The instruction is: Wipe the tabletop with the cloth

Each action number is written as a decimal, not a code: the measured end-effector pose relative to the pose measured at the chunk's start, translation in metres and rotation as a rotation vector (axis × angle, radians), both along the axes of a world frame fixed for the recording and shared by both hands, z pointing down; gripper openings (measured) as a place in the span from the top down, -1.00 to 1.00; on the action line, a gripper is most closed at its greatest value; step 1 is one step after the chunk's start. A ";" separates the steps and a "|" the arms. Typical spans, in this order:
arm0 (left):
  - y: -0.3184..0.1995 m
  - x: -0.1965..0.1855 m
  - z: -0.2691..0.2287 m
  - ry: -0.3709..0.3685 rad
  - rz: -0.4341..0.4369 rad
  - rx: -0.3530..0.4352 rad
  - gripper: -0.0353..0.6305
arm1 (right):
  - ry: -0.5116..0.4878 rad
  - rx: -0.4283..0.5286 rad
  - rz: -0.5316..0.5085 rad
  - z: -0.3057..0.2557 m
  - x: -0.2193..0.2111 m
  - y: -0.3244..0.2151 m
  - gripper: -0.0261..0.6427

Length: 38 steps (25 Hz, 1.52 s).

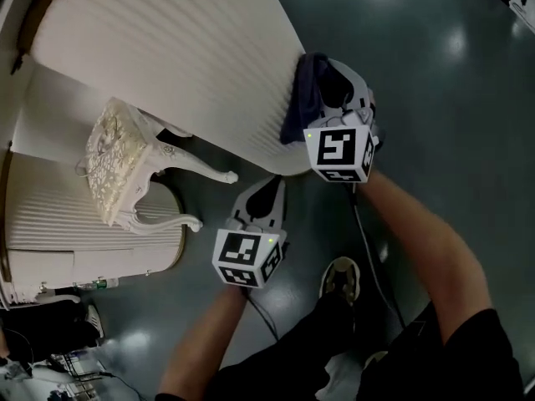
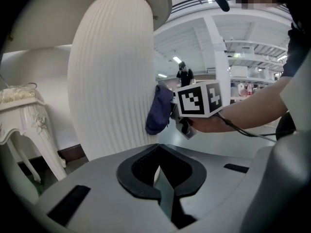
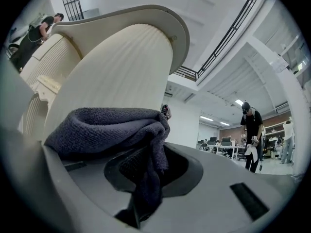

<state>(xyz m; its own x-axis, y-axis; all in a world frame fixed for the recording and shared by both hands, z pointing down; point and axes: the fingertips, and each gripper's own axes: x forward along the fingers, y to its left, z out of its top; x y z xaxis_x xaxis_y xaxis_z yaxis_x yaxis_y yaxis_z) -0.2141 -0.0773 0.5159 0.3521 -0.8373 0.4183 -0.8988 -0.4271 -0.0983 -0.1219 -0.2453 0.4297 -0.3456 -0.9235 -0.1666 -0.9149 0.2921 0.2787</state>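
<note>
A dark blue cloth (image 1: pixel 303 98) hangs bunched from my right gripper (image 1: pixel 330 78), which is shut on it. The cloth rests against the fluted white side of the table (image 1: pixel 192 48), below the tabletop rim (image 3: pixel 170 21). In the right gripper view the cloth (image 3: pixel 112 125) drapes over the jaws and hides the gripper's (image 3: pixel 141 188) tips. My left gripper (image 1: pixel 266 192) is lower, close to the fluted side, its jaws shut with nothing between them (image 2: pixel 163 178). From the left gripper view, the cloth (image 2: pixel 158 110) and the right gripper's marker cube (image 2: pixel 201 98) show beside the column.
A small ornate white stool (image 1: pixel 125 161) with a lace top stands left of the grippers, with another ribbed white piece (image 1: pixel 84 215) behind it. A shoe (image 1: pixel 341 278) rests on the dark glossy floor (image 1: pixel 451 98). A person (image 3: pixel 252 135) stands far off.
</note>
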 end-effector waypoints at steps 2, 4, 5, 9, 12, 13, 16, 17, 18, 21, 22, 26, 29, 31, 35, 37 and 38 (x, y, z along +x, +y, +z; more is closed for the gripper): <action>0.004 0.001 0.015 -0.018 0.026 -0.031 0.88 | 0.014 -0.027 0.021 0.024 0.001 -0.003 0.74; 0.008 0.003 0.030 -0.035 0.050 -0.060 0.88 | 0.021 -0.070 0.045 0.050 0.003 -0.004 0.74; 0.009 0.003 0.037 -0.040 0.052 -0.074 0.88 | 0.021 -0.095 0.054 0.063 0.004 -0.003 0.74; 0.007 0.002 0.068 -0.037 0.028 -0.129 0.88 | 0.042 -0.161 0.063 0.106 0.000 0.001 0.74; 0.006 0.005 0.082 -0.042 0.022 -0.146 0.88 | 0.073 -0.211 0.056 0.136 -0.001 0.001 0.74; 0.008 0.005 0.084 -0.040 0.018 -0.153 0.88 | 0.080 -0.232 0.054 0.146 -0.001 0.002 0.74; 0.012 0.005 0.095 -0.030 0.004 -0.180 0.88 | 0.093 -0.300 0.052 0.180 -0.001 0.006 0.74; 0.013 0.005 0.099 -0.035 0.002 -0.185 0.88 | 0.101 -0.327 0.052 0.192 -0.001 0.007 0.74; 0.013 0.004 0.103 -0.042 -0.002 -0.190 0.88 | 0.113 -0.358 0.053 0.204 -0.002 0.007 0.74; 0.012 0.000 0.114 -0.050 -0.017 -0.209 0.88 | 0.138 -0.477 0.051 0.238 -0.006 0.005 0.74; 0.011 0.001 0.117 -0.048 -0.019 -0.216 0.88 | 0.137 -0.514 0.050 0.247 -0.006 0.004 0.74; 0.015 0.009 0.127 -0.052 0.005 -0.247 0.88 | 0.095 -0.675 0.021 0.277 -0.007 0.002 0.74; 0.017 0.019 0.133 -0.061 0.034 -0.263 0.88 | 0.049 -0.747 -0.042 0.290 -0.010 0.001 0.74; 0.012 0.027 0.132 -0.056 0.046 -0.263 0.88 | -0.005 -0.775 -0.061 0.290 -0.007 -0.002 0.74; 0.003 0.040 0.124 -0.048 0.072 -0.250 0.88 | -0.072 -0.818 -0.064 0.279 -0.003 -0.003 0.74; 0.001 0.044 0.119 -0.046 0.084 -0.242 0.88 | -0.061 -0.797 -0.079 0.265 -0.005 -0.002 0.74; 0.000 0.046 0.116 -0.048 0.093 -0.238 0.88 | -0.060 -0.775 -0.088 0.255 -0.006 -0.002 0.74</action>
<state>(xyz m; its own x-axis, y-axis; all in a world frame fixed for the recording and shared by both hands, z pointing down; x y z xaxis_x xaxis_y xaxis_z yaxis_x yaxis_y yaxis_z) -0.1679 -0.0776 0.6318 0.3975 -0.6784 0.6179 -0.8515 -0.5237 -0.0272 -0.1281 -0.2472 0.6843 -0.4337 -0.7535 0.4941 -0.8864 0.4552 -0.0839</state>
